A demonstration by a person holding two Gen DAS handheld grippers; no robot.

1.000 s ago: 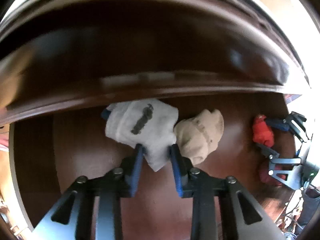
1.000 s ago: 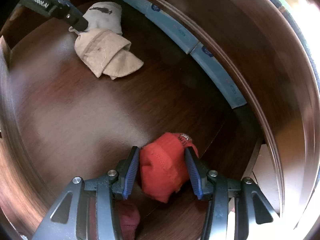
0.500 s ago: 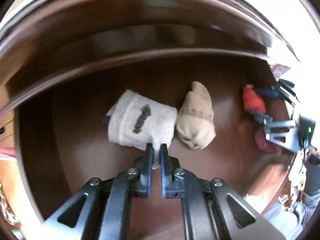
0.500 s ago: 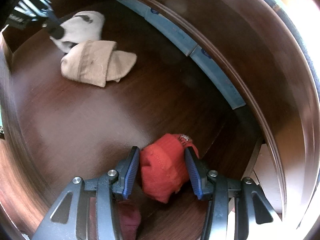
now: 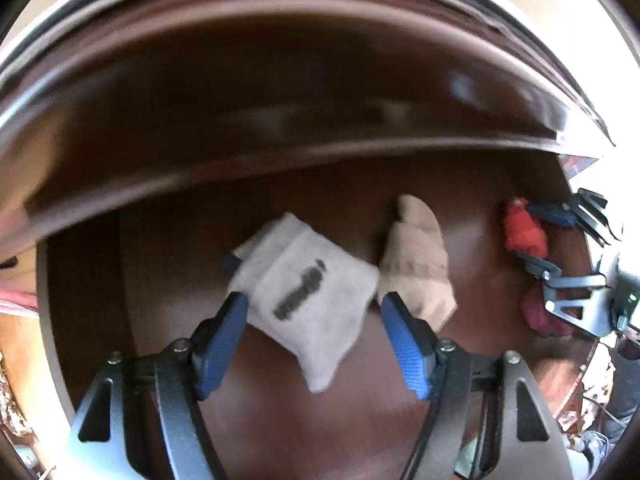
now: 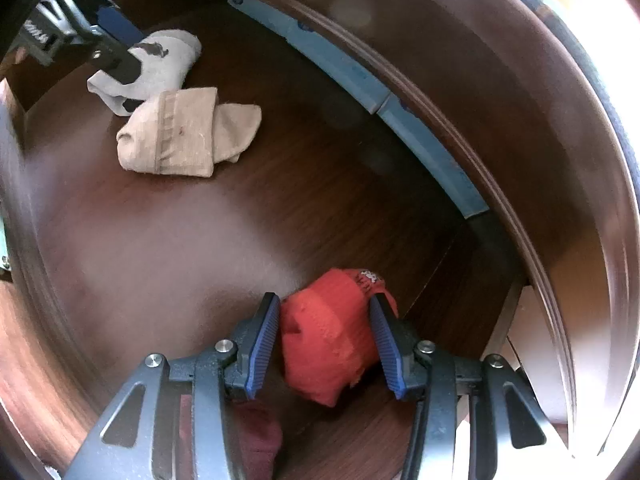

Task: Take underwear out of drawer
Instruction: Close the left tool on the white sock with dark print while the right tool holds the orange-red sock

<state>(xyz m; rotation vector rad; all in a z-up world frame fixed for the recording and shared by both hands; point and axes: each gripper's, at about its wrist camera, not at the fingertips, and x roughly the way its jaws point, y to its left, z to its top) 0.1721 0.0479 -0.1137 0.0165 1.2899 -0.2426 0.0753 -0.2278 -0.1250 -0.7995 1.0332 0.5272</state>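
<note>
Inside the dark wooden drawer [image 5: 168, 280] lies a folded white garment with a dark print [image 5: 308, 296]. My left gripper [image 5: 314, 304] is open, its blue pads on either side of the garment. A folded beige garment [image 5: 416, 268] lies just right of it, also in the right wrist view [image 6: 184, 136]. My right gripper [image 6: 324, 312] is open around a folded red-orange garment [image 6: 332, 340], pads close to its sides. The white garment [image 6: 164, 64] and left gripper [image 6: 116, 48] show at the top left there.
A dark red garment [image 6: 256, 444] lies under my right gripper, near the drawer's corner. Light blue strips [image 6: 360, 76] run along the drawer's back wall. The drawer's front edge [image 5: 280, 156] arches over the left view. Bare drawer floor [image 6: 180, 240] lies between the garments.
My left gripper was pinched shut on the white garment's corner half a second ago; now it is open wide around it. The right gripper has stayed around the red-orange garment.
</note>
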